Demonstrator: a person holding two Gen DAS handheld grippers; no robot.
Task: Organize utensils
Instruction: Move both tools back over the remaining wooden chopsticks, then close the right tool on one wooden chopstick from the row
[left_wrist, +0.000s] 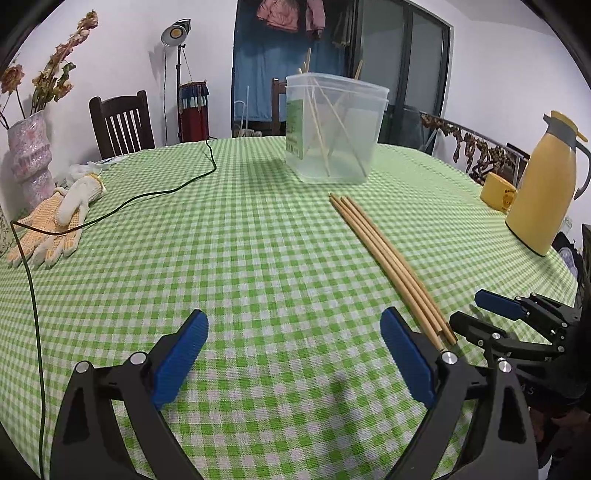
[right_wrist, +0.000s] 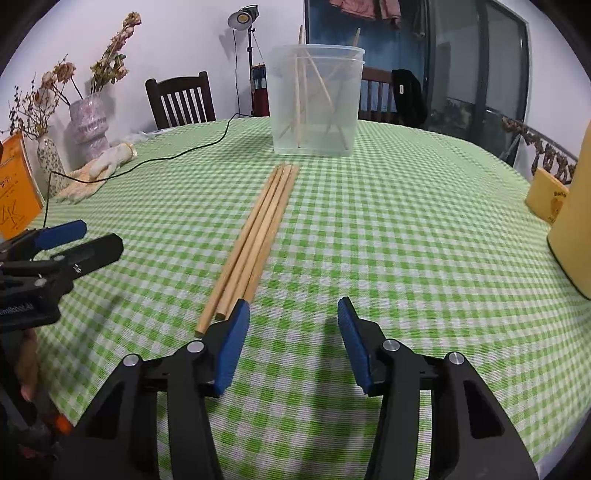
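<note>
Left gripper (left_wrist: 295, 325) spread wide, empty, over green checked tablecloth (left_wrist: 236, 258). Right gripper (right_wrist: 293, 306) also spread, holding nothing — chopsticks (right_wrist: 258, 229) lying bundled on the cloth just left of its left finger. Clear plastic tub (right_wrist: 316, 107) beyond, more sticks leaning inside. Yellow thermos (left_wrist: 543, 184) at right edge — gloves (left_wrist: 55, 221) far left.
</note>
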